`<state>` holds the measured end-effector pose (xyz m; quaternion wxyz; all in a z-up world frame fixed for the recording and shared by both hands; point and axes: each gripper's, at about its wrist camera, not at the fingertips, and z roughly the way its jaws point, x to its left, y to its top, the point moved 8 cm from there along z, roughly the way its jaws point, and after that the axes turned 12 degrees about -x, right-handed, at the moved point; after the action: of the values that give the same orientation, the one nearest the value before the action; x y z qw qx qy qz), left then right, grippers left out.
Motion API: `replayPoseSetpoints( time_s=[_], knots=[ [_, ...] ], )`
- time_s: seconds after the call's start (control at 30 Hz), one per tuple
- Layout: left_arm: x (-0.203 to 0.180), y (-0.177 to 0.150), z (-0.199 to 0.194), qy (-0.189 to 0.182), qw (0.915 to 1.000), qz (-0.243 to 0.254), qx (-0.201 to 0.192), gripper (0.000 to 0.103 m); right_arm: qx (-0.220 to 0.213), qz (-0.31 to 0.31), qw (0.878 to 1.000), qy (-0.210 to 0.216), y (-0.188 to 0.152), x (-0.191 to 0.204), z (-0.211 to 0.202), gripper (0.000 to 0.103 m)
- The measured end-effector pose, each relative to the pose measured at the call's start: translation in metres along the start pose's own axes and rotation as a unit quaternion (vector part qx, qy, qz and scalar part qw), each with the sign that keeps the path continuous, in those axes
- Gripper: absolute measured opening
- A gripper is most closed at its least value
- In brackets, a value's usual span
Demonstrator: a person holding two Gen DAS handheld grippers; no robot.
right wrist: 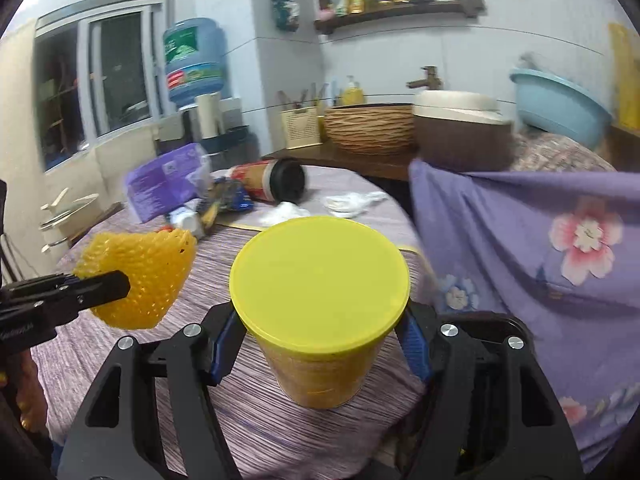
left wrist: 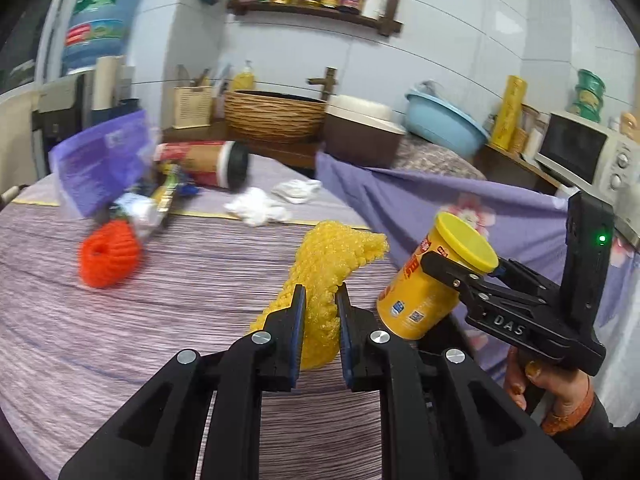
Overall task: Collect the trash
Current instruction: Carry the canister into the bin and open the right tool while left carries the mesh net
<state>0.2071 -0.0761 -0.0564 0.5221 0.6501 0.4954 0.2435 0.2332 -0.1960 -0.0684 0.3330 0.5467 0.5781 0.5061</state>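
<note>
Your left gripper (left wrist: pixel 320 300) is nearly closed, w/ both pads pressing a yellow foam net (left wrist: pixel 324 268); the net sticks up between the fingers and hangs above the striped tablecloth (left wrist: pixel 180 340), not touching it. In the right wrist view you see the same net (right wrist: pixel 140 276) at the left, clamped by the dark fingers of that gripper.

Your right gripper (right wrist: pixel 320 344) stands abt. half open, and its blue pads (right wrist: pixel 224 344) press both sides of a yellow can (right wrist: pixel 320 280) just under its yellow lid. The can is lifted off the table and tilted, lid towards the camera. From the left wrist view, the can (left wrist: pixel 432 284) is just beside the net, to its right, and your right hand (left wrist: pixel 532 380) holds the handle below.

Farther on the table, near its left edge, lies an orange net ball (left wrist: pixel 108 260). Behind it, close to the far left edge, is a blurred heap of wrappers (left wrist: pixel 160 200) w/ a purple bag (left wrist: pixel 100 160) on top. A red-and-tan canister w/ black lid (left wrist: pixel 208 164) lies on its side beside the heap. Crumpled white tissues (left wrist: pixel 260 204) lie near the far edge, towards the middle.

At the right edge of the table hangs a purple flowered cloth (right wrist: pixel 540 240). Behind the table, a woven basket (left wrist: pixel 276 116) and a blue basin (left wrist: pixel 444 120) stand on the counter.
</note>
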Motion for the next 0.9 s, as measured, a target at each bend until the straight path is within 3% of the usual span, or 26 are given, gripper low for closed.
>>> replayPoseSetpoints(
  time_s=[0.2,0.33,0.67,0.9],
  knots=[
    [-0.069,-0.007,0.028,-0.062,0.9976,0.028,0.010,0.016,0.006,0.017,0.995,-0.098,-0.018,-0.091,-0.021,0.066],
    [-0.106,-0.020,0.044,-0.089,0.9945,0.049,0.026,0.016,0.038,0.020,0.989,-0.144,-0.048,-0.140,-0.016,0.066],
    [-0.158,-0.066,0.090,-0.115,0.9874,0.076,0.078,0.016,0.186,0.084,0.965,-0.167,-0.172,-0.209,0.048,0.066],
    [-0.161,-0.084,0.101,-0.114,0.9850,0.082,0.101,0.016,0.234,0.084,0.954,-0.170,-0.211,-0.222,0.072,0.066]
  ],
)
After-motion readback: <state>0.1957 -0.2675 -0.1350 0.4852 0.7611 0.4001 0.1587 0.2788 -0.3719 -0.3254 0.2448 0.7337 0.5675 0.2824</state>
